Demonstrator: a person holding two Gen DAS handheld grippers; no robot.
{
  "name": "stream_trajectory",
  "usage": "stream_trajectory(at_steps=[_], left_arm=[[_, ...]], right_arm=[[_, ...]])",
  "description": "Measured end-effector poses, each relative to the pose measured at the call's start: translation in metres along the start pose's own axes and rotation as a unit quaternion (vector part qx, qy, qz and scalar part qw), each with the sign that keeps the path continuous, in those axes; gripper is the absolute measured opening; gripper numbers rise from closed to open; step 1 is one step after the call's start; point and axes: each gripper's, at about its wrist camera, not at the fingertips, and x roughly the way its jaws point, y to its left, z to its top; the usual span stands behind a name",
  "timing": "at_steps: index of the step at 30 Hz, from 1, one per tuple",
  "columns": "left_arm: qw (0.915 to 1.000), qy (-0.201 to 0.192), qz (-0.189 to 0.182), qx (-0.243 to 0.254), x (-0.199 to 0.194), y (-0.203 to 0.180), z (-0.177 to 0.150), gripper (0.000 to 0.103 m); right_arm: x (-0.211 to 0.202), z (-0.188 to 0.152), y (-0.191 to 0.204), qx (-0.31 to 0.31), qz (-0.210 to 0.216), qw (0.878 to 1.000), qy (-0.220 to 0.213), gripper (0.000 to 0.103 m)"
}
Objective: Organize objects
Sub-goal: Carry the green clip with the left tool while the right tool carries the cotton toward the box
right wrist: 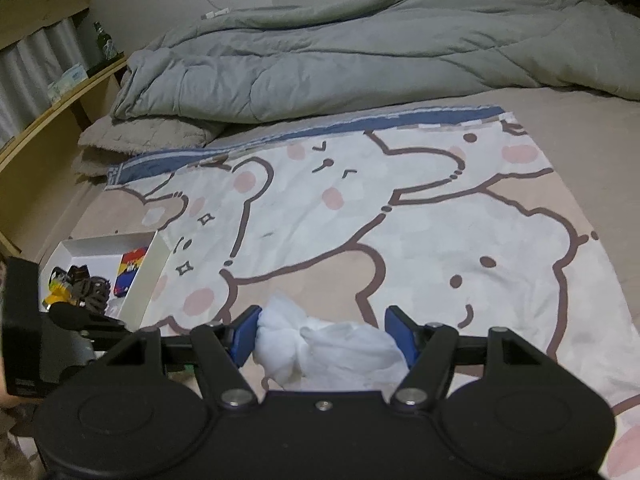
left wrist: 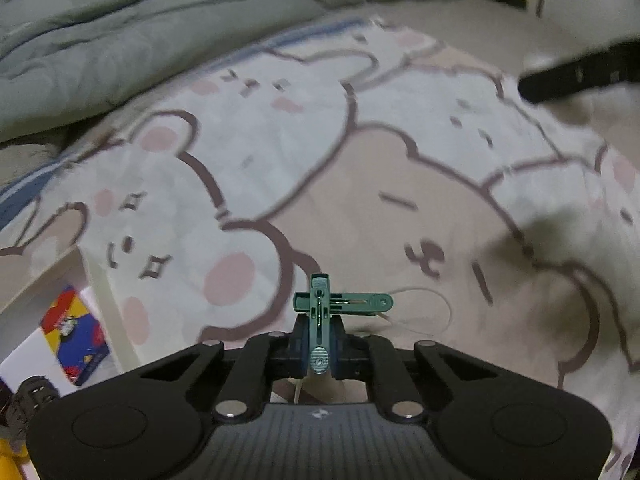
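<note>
While the left hand-held gripper [left wrist: 319,340] is clamped on a small teal nail clipper [left wrist: 324,312], the white box [left wrist: 100,292] where sorted things collect lies toward eight o'clock from it in the left wrist view, so I judge the coming move to be a swing down and left. Metal and glossy, the clipper stands with its long body along the fingers, its lever swung out crosswise toward three o'clock. Inside the open, thin-walled box are a bright printed card [left wrist: 76,336] and a dark tangled item. At the far side, the right hand-held gripper [right wrist: 328,338] has its blue pads apart with a soft, crumpled white cloth [right wrist: 320,348] between them; whether they press it I cannot tell. Everything rests on a smooth bear-print sheet [right wrist: 400,220] over the bed, with a puffy grey quilt [right wrist: 360,52] at twelve o'clock.
</note>
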Motion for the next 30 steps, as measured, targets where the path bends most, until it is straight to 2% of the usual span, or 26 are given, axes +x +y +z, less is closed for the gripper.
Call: stream_trajectory(at_steps=[6,12,20,30], left_arm=[[0.9956,-0.066,0.022,-0.063,-0.036,0.022,0.007,0.011],[0.9865,-0.108,0.053,-0.112,-0.064,0.048,0.005,0.011],[0.9715,-0.138,0.102,-0.164,-0.097,0.09,-0.018,0.011],[0.9472,-0.158,0.161,-0.228,-0.134,0.149,-0.064,0.011]], right_arm=[[-0.003,0.008,0.009,0.003,-0.021,0.999,-0.038,0.068],[0.003,0.019,0.028,0.011,-0.026,0.998,-0.061,0.068],[0.023,0.03,0.074,-0.002,-0.002,0.998,-0.065,0.068],[0.051,0.036,0.135,-0.012,0.037,0.997,-0.062,0.068]])
